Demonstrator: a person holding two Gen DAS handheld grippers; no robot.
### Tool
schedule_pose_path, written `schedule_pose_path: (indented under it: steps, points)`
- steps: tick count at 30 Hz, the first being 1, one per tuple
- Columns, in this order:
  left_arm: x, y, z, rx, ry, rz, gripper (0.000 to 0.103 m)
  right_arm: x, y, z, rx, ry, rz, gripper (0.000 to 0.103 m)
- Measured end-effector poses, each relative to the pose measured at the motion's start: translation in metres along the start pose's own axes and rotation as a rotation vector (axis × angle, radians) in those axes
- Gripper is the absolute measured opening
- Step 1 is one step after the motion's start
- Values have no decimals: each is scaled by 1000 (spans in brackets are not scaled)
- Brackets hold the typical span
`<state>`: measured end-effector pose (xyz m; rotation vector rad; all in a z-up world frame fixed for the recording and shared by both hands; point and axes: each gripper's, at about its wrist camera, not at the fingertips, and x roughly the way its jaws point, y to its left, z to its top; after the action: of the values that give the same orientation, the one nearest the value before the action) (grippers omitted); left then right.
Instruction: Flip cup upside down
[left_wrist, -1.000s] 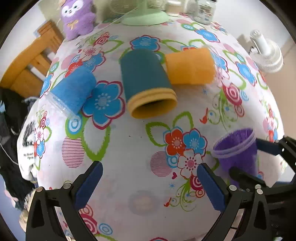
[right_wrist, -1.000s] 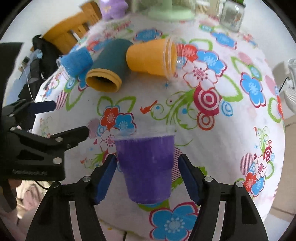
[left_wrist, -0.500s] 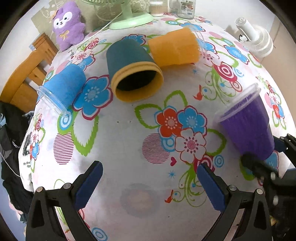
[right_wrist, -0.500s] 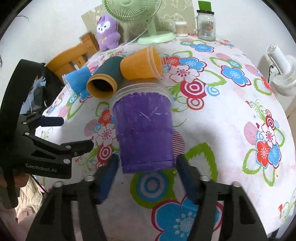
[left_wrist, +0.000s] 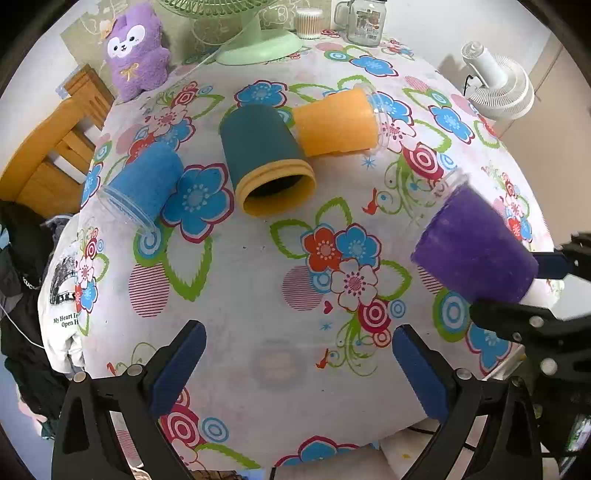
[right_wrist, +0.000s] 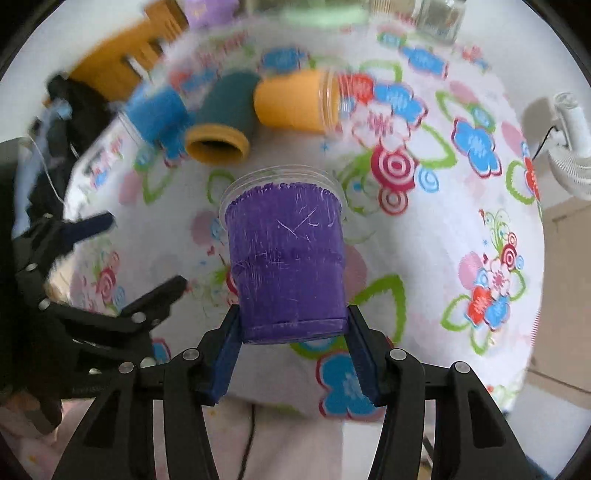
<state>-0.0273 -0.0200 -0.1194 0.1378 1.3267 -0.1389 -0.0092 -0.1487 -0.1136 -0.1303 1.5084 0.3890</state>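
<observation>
In the left wrist view, the purple cup (left_wrist: 476, 247) is at the right side, held above the flowered tablecloth (left_wrist: 258, 295) and tilted, with its clear rim toward the far left and its closed bottom toward the right gripper (left_wrist: 532, 288). The cup has a clear plastic wall with rough purple colour on it. The left gripper (left_wrist: 295, 369) is spread wide with nothing between its blue pads. Three other cups lie on their sides on the cloth: one blue cup (left_wrist: 144, 184), one dark teal cup (left_wrist: 266, 155) with a yellow rim, and one orange cup (left_wrist: 336, 123). At the far edge I count one purple plush toy (left_wrist: 135, 48), one green fan (left_wrist: 255, 37) and one glass jar (left_wrist: 365, 18).

In the right wrist view, which is partly blurred, the right gripper is clenched on the bottom part of the purple cup, one blue pad on each side. The purple surface shows pale scratches and a ridge across the middle. The same three lying cups appear behind it.
</observation>
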Motion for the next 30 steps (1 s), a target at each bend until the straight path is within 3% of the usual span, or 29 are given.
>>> schedule_pose_path:
  steps: [7,12,14,15,17,22,30]
  points:
    - [14,16,14,-63,22,-16,101,19,18,46,-170,234,-108,58]
    - [21,36,22,-121,39,-6,101,30,37,74,-267,278,-139,59]
    - [20,45,24,-141,36,6,101,27,43,82,-282,233,-158,66]
    - [19,49,25,-150,34,10,101,22,46,85,-292,192,-172,74]
    - [15,59,28,-182,28,2,101,8,52,88,-303,90,-172,79]
    - [-14,66,37,-190,-27,22,101,-28,52,81,-239,-77,-126,80]
    - [-61,53,43,-186,-105,6,101,-83,35,52,-66,-303,-154,81]
